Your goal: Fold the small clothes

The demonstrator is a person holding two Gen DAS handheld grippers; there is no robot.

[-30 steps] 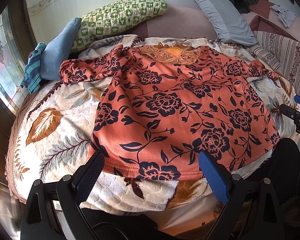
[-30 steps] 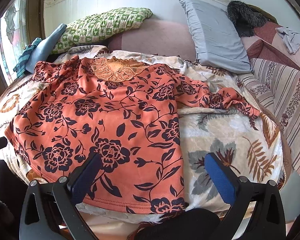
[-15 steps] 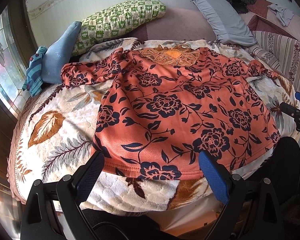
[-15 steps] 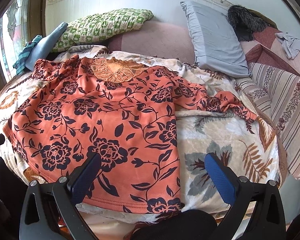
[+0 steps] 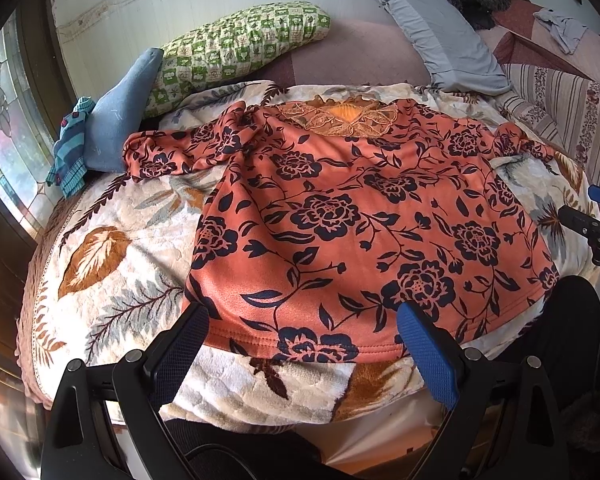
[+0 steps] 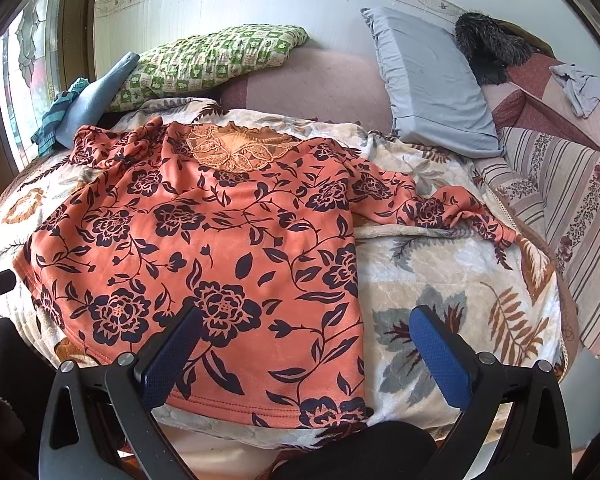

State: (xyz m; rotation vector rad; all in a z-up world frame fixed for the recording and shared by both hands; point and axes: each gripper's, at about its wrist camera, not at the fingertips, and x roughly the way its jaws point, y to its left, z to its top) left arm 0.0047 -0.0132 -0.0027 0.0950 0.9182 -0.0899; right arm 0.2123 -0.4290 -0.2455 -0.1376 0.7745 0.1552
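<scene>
Lying flat, the orange floral top (image 5: 352,220) looks unfolded, sleeves seemingly bunched.

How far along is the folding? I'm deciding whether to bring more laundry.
Done: the orange floral top is spread flat, front up, on the leaf-print blanket, sleeves out to the sides. In hand: nothing; the left gripper and right gripper hang open above the hem. Left: every fold; no crease shows yet.
</scene>
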